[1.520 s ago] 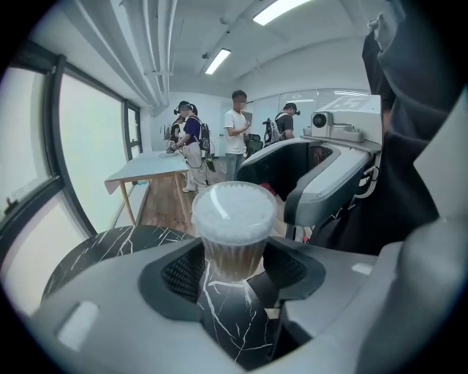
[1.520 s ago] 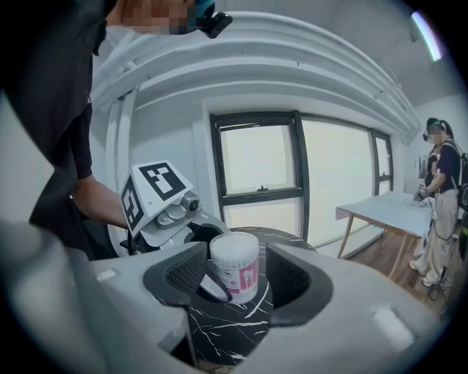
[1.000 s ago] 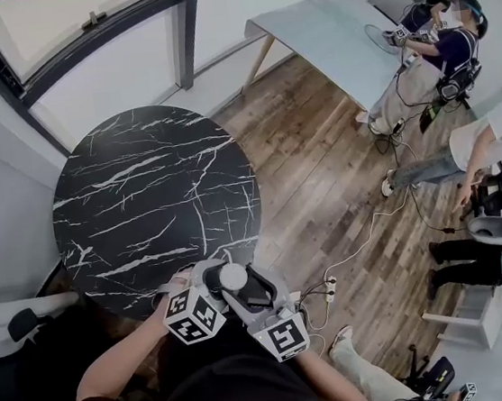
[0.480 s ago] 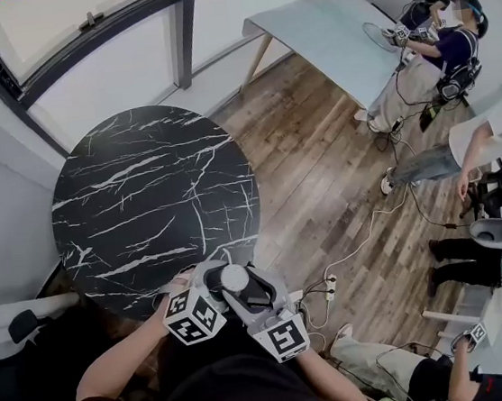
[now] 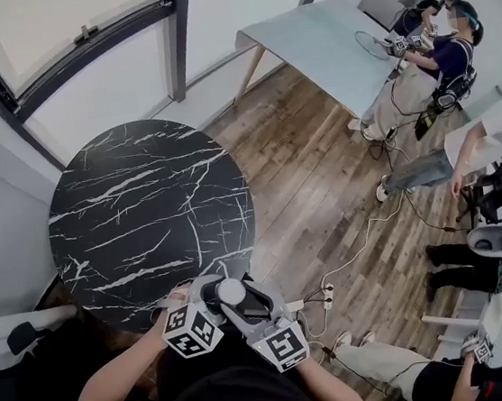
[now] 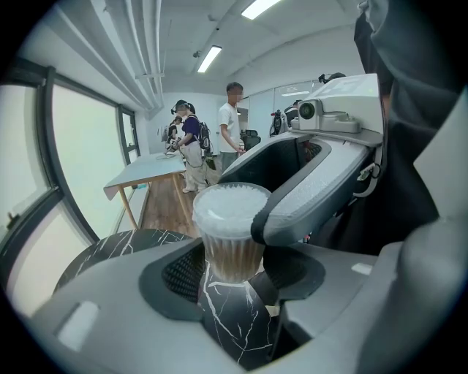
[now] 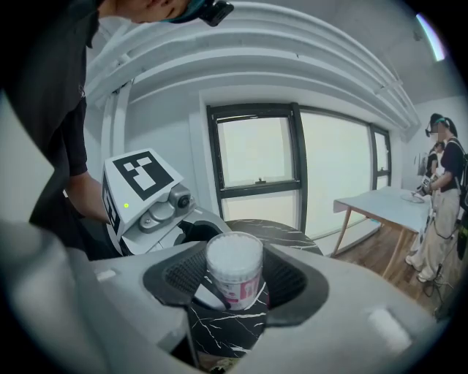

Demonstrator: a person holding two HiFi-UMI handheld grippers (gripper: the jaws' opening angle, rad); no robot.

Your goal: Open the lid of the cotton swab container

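The cotton swab container [image 6: 230, 252] stands upright between the jaws of the left gripper [image 6: 232, 281]. They are drawn in on its lower body with a ribbed pad against each side, so that gripper has the tub held. The right gripper [image 7: 235, 281] comes at the same tub from the opposite side. Its jaws are fairly wide and have just been closing, and they now sit on either side of the clear lid [image 7: 234, 256]. In the left gripper view, one of its grey fingers [image 6: 314, 191] lies against the lid's rim. White swab tips show packed tight under the lid, and a pink label faces the right gripper. The left gripper's marker cube [image 7: 139, 182] stands just left of the right gripper's jaws. Beneath both pairs of jaws is the near edge of the round black marble table [image 5: 143, 208]; whether the tub rests on it I cannot tell. Well beyond the right gripper, people [image 5: 416, 66] stand by a long pale table [image 5: 313, 42] on the wooden floor [image 5: 322, 186].
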